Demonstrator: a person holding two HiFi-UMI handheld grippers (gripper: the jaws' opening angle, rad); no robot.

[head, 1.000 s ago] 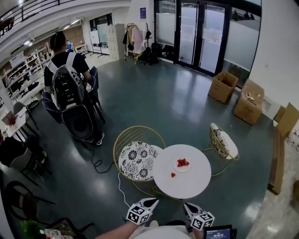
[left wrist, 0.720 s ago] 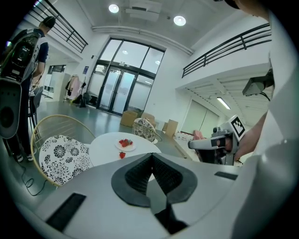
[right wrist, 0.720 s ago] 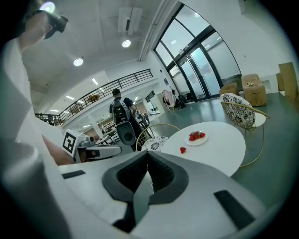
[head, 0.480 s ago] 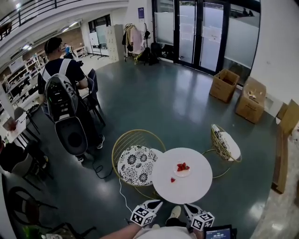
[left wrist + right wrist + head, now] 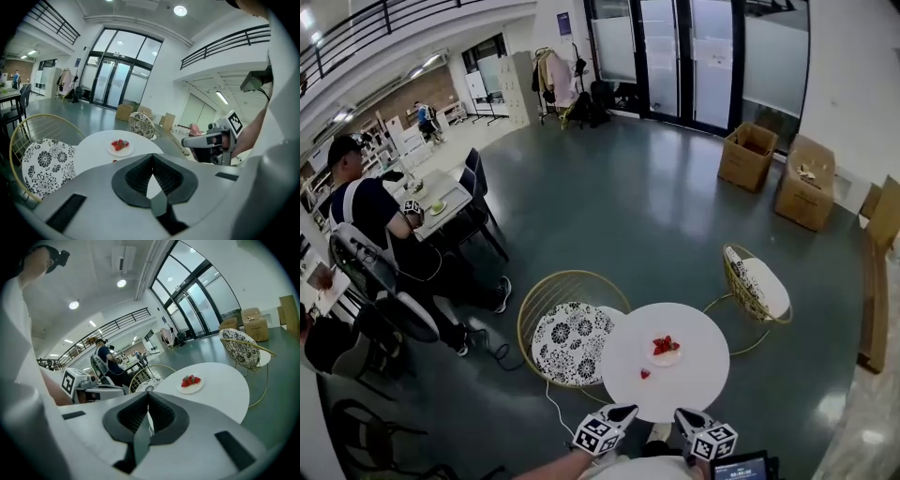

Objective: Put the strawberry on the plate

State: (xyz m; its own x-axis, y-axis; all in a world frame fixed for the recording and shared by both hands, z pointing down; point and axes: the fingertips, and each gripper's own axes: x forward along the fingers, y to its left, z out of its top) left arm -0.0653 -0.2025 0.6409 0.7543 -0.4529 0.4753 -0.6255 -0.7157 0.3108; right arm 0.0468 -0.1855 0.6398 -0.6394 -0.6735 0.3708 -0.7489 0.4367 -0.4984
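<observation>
A round white table (image 5: 694,375) stands just ahead of me. On it sits a small white plate (image 5: 665,356) holding a few red strawberries (image 5: 666,345). One loose strawberry (image 5: 645,373) lies on the tabletop to the near left of the plate. My left gripper (image 5: 625,411) and right gripper (image 5: 681,413) hover low at the table's near edge, both shut and empty. The left gripper view has the plate (image 5: 120,150) beyond the shut jaws (image 5: 152,158). The right gripper view shows the plate (image 5: 191,386) ahead and to the right of its closed jaws (image 5: 148,397).
A gold wire chair with a patterned cushion (image 5: 572,339) stands left of the table, and another chair (image 5: 757,281) at its far right. Cardboard boxes (image 5: 748,155) sit near the glass doors. A seated person (image 5: 366,211) is at tables far left. A cable (image 5: 548,394) lies on the floor.
The head view has swung a little: the table sits slightly lower and to the right. The person with a backpack has left the spot at left. Both grippers stay shut near the bottom edge.
</observation>
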